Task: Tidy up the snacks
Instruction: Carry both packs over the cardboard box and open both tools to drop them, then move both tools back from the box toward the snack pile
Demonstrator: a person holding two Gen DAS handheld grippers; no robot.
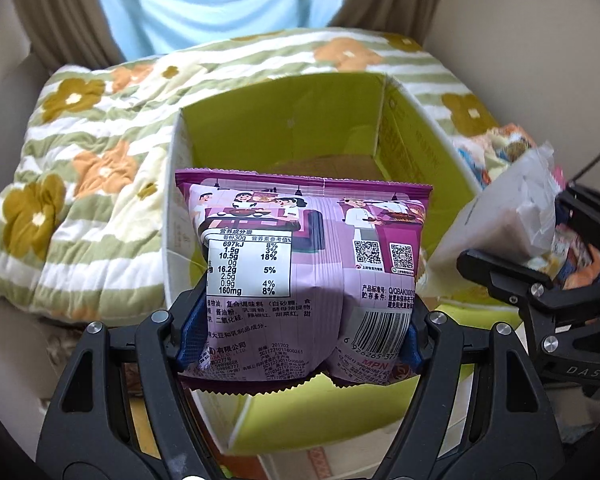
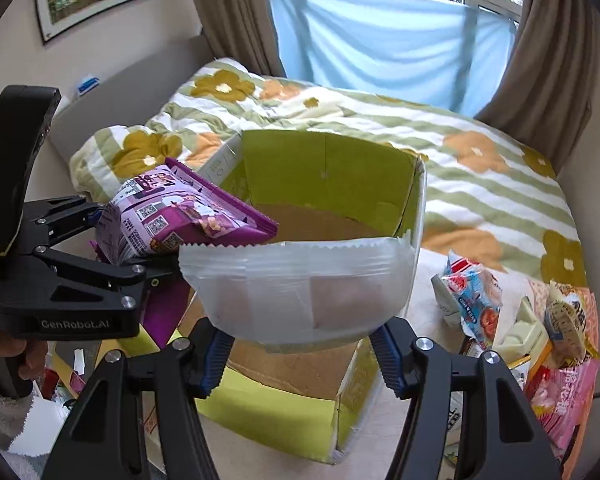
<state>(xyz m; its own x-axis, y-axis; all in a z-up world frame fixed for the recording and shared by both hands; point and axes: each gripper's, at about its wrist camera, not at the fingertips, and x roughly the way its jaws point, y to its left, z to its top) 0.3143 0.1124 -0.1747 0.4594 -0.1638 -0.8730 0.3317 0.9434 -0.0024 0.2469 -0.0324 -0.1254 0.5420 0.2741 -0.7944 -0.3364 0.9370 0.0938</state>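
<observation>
Scene: 2 hand-held grippers carry 1 snack packet each above an open cardboard box (image 2: pixel 332 184) with lime-green inner walls, set on a bed with a floral striped quilt (image 2: pixel 480 184).

Left gripper (image 1: pixel 300 328): clamped on the purple snack bag (image 1: pixel 304 276), blue pads pressing its 2 lower sides; the bag stands upright, printed back toward the camera.

Right gripper (image 2: pixel 300 344): closed on a pale translucent packet (image 2: pixel 300 288), pads at its 2 lower corners, serrated top edge uppermost.

Purple bag, position: over the box's near-left corner in the left view; its top edge reaches across the rim toward the brown floor of the box.

Pale packet, position: over the box's near wall, just to the right of the purple bag; the 2 packets appear to touch or nearly touch at their facing corners, which cannot be told apart.

Key relation: the box's open mouth lies ahead of and below both grippers; its long axis runs away from the hands toward the window.

Nearer hand: judged about even, the left over the left half, the right over the middle.

Box contents: floor looks bare where visible.

Still waiting: loose snack packets (image 2: pixel 476 300) lie heaped on the bed right of the box.

Likely next: a short lowering and release into the box, each packet on its own side.
</observation>
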